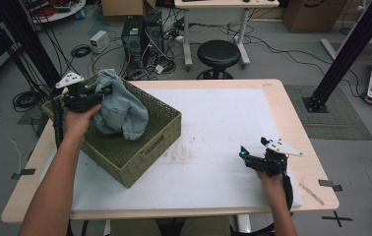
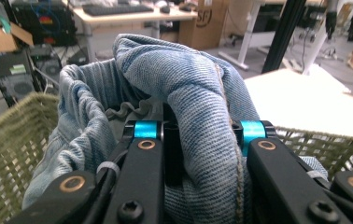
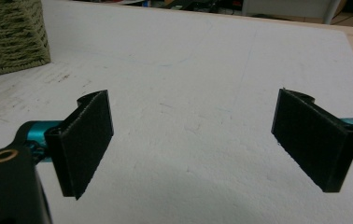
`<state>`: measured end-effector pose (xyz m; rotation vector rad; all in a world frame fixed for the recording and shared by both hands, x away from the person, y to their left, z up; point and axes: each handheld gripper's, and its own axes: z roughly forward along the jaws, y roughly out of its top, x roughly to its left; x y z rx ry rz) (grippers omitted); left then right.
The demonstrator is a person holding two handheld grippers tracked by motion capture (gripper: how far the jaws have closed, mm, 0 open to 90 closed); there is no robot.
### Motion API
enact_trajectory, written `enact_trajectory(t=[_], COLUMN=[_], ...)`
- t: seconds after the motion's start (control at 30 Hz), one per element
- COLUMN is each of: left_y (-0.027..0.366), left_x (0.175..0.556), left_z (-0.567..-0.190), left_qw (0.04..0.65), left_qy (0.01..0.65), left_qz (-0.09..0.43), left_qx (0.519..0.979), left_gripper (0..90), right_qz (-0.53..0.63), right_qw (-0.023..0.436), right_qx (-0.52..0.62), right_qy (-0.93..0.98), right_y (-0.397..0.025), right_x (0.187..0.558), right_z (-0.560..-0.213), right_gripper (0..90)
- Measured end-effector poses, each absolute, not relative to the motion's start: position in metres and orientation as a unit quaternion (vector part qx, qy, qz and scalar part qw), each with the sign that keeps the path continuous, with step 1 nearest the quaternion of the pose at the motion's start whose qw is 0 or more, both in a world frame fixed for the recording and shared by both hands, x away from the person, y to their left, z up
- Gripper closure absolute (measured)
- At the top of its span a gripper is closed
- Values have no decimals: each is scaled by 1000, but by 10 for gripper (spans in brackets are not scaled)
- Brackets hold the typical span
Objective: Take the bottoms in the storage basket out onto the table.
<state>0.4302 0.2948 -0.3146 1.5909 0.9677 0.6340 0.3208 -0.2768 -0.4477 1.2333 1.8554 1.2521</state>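
Left gripper (image 1: 106, 92): clamped on a fold of the denim garment (image 1: 120, 110), jaws pressed in from both sides of the cloth; in the left gripper view the bunched blue fabric (image 2: 198, 93) bulges up between and over the jaw tips.
Denim garment: hangs just ahead of and below the left gripper, lifted over the woven basket (image 1: 139, 162), its lower folds inside the basket (whether they touch the bottom I cannot tell).
Woven basket: directly under the left gripper, olive-green weave; its rim (image 2: 6, 140) shows on either side of the jaws in the left gripper view.
Right gripper (image 1: 245, 156): jaws spread wide with nothing between them, well apart from the garment; its black pads (image 3: 86, 140) stand over bare surface.
White mat (image 1: 223, 123): lies under the right gripper, scuffed in front of it.
Basket corner (image 3: 11, 37): far ahead and to the left of the right gripper's jaws.
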Motion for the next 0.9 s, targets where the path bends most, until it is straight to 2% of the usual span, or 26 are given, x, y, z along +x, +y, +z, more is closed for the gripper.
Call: enact_trajectory(t=[0.47, 0.9], left_y=[311, 335], left_x=[415, 390], left_z=[-297, -266], left_qw=[590, 627], left_qy=[387, 358], left_qz=[279, 296], left_qx=[651, 625], left_gripper=[768, 768], right_qz=[468, 468], right_qw=[289, 289], right_qx=[462, 462], right_qy=[696, 696], right_y=[-276, -276], right_x=[321, 321], right_z=[-448, -448], right_gripper=[128, 128])
